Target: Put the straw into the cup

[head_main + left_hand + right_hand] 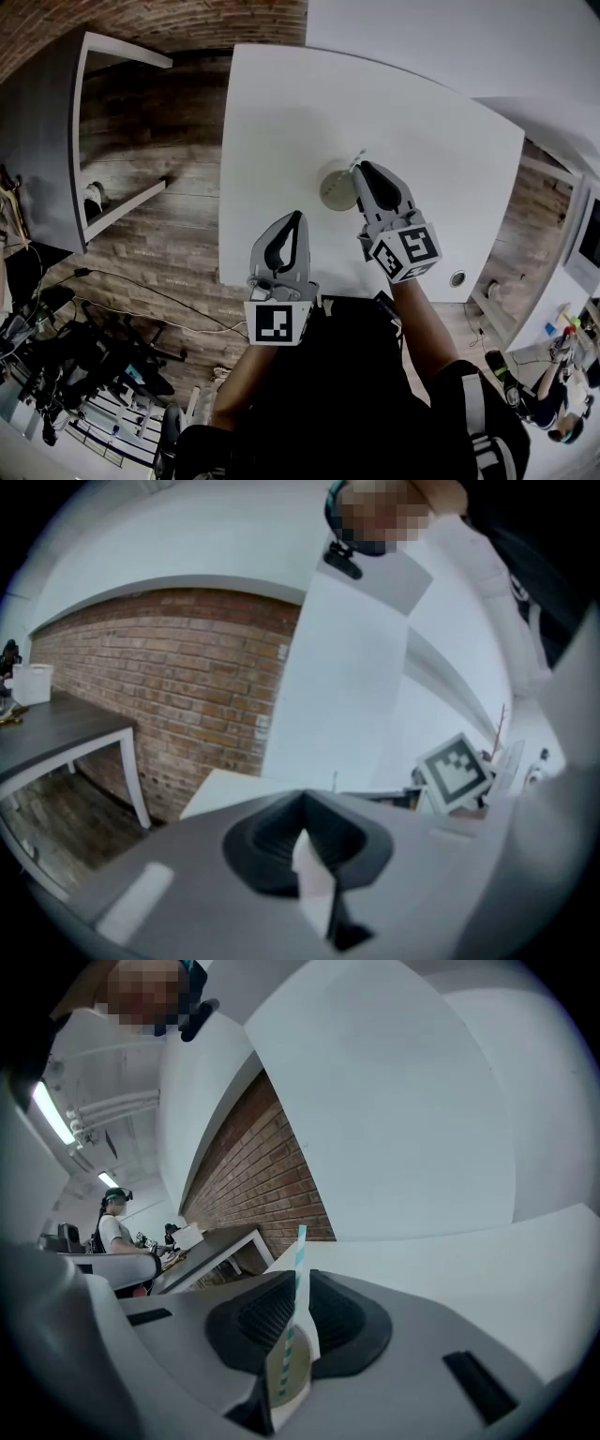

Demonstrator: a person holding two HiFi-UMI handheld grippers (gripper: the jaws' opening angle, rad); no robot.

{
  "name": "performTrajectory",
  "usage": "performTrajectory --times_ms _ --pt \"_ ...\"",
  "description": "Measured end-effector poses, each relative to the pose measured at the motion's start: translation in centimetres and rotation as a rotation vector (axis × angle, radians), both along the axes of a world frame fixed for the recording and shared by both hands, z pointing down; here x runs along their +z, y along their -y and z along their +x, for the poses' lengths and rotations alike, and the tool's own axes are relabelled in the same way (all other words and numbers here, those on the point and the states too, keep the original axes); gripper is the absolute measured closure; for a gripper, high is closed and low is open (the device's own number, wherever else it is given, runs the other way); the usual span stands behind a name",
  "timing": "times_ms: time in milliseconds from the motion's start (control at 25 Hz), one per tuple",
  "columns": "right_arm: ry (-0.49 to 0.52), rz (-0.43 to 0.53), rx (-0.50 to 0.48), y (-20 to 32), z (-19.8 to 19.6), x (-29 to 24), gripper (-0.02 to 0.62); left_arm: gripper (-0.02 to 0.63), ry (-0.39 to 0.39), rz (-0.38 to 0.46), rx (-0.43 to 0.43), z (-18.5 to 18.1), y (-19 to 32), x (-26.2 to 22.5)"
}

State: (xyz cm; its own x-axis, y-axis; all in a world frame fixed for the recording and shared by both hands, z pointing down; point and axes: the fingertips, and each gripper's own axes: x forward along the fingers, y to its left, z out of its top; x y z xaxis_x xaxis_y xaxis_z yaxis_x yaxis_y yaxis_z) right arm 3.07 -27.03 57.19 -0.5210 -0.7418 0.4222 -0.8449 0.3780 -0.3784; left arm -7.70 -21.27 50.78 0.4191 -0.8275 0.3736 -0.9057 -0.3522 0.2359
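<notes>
Brickwork [141, 19] backs the white table [281, 103], with a grey side table [52, 112] off to the left over the wooden floor [159, 178]. Another person [112, 1227] stands far off in the right gripper view. The left gripper [296, 221] hangs over the table's near edge, jaws pressed together and empty, near the cup [333, 187] but apart from it. The right gripper [362, 171] sits just beside the cup, jaws clamped on the striped straw [298, 1265], which stands upright between them. The cup's tan mouth shows directly beneath those jaws, the straw's lower end at it; whether inside or just above cannot be told
</notes>
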Motion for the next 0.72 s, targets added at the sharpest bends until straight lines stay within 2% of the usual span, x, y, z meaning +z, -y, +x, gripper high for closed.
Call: performTrajectory --times_ms 480,720 --pt "-0.026 0.026 0.059 -1.3 1.4 -2.0 0.572 0.603 -0.011 0.049 0.007 0.3 -1.3 -2.2" --pt "-0.021 0.071 0.087 -3.4 1.3 -5.2 0.572 0.603 -0.017 0.113 0.035 -0.2 -3.2 -4.9"
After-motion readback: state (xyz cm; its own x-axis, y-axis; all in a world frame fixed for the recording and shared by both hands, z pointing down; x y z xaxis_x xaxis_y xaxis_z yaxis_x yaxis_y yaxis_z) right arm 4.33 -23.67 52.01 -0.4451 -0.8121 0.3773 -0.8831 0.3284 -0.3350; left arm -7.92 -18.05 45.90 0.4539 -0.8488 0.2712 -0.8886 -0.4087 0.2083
